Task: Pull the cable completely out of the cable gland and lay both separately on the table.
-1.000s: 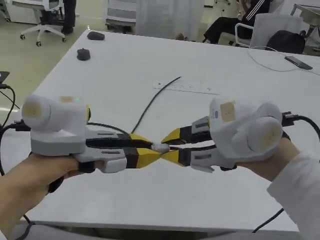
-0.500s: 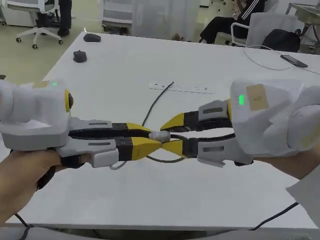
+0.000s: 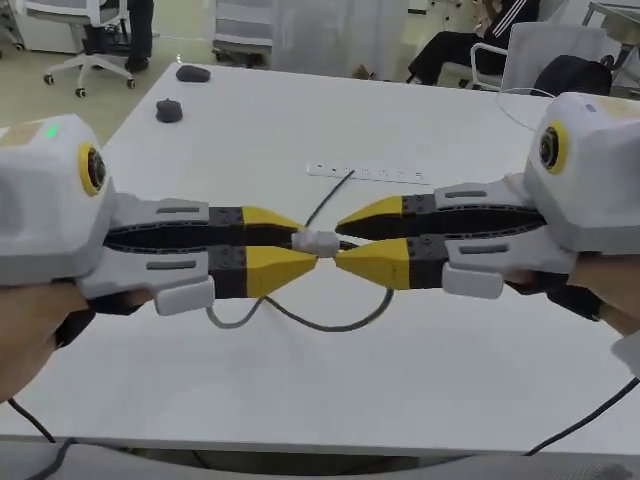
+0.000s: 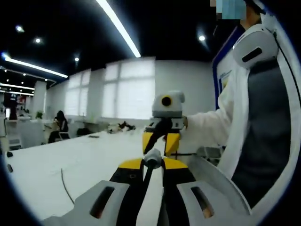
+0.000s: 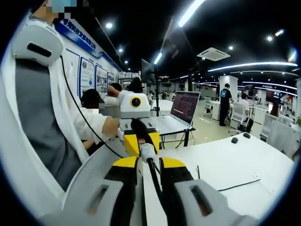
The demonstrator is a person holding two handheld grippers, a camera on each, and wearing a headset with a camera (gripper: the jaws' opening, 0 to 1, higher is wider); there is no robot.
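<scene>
Where the cable comes nearest the person, it sags in a slack loop below the cable gland and seems to rest on the worktop. The gland itself hangs in the air above it. Left of the gland, the left gripper has its jaws pinched onto the gland's body. Right of the gland, the right gripper has its jaws closed on the cable just where it leaves the gland. Beyond the gland the cable trails off across the worktop.

I judge the gland light, hard and smooth, best clamped across its body. The cable looks thin and limp, best taken close to the gland so it cannot buckle.

There are one gland, one cable and two grippers. Far beyond the gland lie two mice.
</scene>
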